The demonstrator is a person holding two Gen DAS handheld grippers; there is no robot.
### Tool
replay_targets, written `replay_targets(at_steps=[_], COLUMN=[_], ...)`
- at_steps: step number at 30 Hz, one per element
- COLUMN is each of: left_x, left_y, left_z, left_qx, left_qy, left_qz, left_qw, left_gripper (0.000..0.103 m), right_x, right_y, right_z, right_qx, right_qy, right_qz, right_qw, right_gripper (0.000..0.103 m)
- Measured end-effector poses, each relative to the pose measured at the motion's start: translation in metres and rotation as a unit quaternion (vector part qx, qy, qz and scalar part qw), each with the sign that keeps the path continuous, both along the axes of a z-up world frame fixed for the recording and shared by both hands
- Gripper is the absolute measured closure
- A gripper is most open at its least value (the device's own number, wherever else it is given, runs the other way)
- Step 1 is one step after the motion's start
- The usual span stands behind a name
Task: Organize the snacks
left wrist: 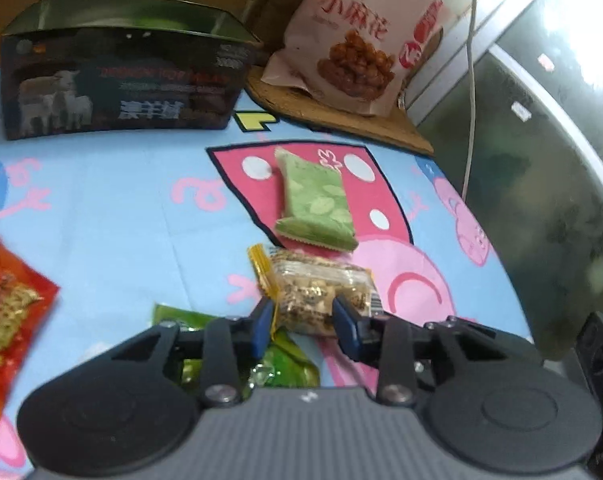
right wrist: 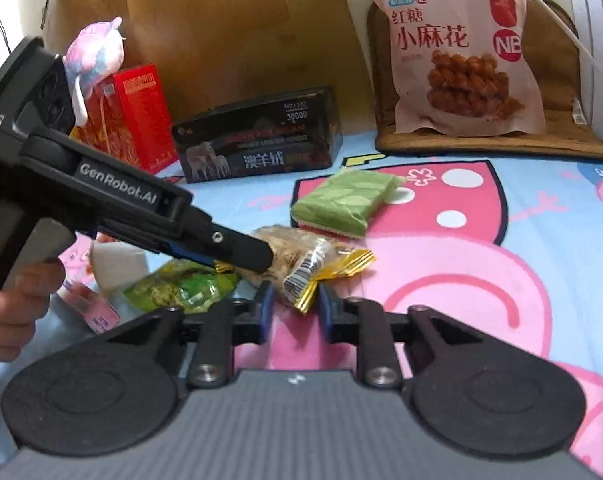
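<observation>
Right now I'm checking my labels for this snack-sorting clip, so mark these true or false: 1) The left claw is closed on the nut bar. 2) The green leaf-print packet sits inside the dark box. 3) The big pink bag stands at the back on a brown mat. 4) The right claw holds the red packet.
1) True: the left claw grips the clear, gold-ended nut bar.
2) False: the green leaf-print packet lies on the cartoon cloth, in front of the dark box.
3) True: the big pink bag leans upright on the brown mat.
4) False: the right claw is open, holding nothing.
</observation>
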State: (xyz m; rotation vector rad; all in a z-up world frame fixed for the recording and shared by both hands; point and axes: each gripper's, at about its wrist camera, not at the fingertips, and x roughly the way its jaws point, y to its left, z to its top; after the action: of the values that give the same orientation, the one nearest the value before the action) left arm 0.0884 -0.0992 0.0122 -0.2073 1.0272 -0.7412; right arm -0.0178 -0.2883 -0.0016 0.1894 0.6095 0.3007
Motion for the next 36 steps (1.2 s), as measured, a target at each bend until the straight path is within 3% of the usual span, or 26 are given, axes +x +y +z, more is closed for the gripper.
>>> replay_targets(at_steps=[5,10,12,16,23,30,36], left_x=[0.013,0.068,0.091,0.121,0.146,0.151,0.133], left_y=[0.027,0.041,0.044,0.048,0.054,0.057,0.060], left_z=[0.042,0.079,0.084,0.082,0.063,0.053,0.063], left_qx=[-0.030,-0.039,-0.036,-0.034,-0.003,0.002,-0.014], left_qy=[-0.053,-0.097,-0.099,-0.097,-0.098,-0.097,-0.101], left_qz=[0.023,0.076,0.097,0.124,0.152,0.159,0.152], left_qw=[0.9979,0.9916,0.9897,0.9869,0.9836,0.9826,0.9830], left_gripper=[0.071,0.071,0.071,0.071,0.071,0.071,0.071], right_x=[0.019,0.087,0.119,0.163,0.196,0.204,0.192], right_y=[0.006,0.024,0.028,0.033,0.048,0.056,0.052], right_z=[0.031,0.065,0.071,0.071,0.054,0.049,0.056], right_qx=[0.015,0.000,0.008,0.024,0.015,0.015,0.018], right_qy=[-0.053,-0.115,-0.112,-0.101,-0.081,-0.073,-0.087], right_qz=[0.026,0.049,0.055,0.058,0.066,0.065,0.060], right_qw=[0.998,0.992,0.992,0.993,0.994,0.995,0.994], right_gripper=[0.080,0.080,0.080,0.080,0.080,0.080,0.080])
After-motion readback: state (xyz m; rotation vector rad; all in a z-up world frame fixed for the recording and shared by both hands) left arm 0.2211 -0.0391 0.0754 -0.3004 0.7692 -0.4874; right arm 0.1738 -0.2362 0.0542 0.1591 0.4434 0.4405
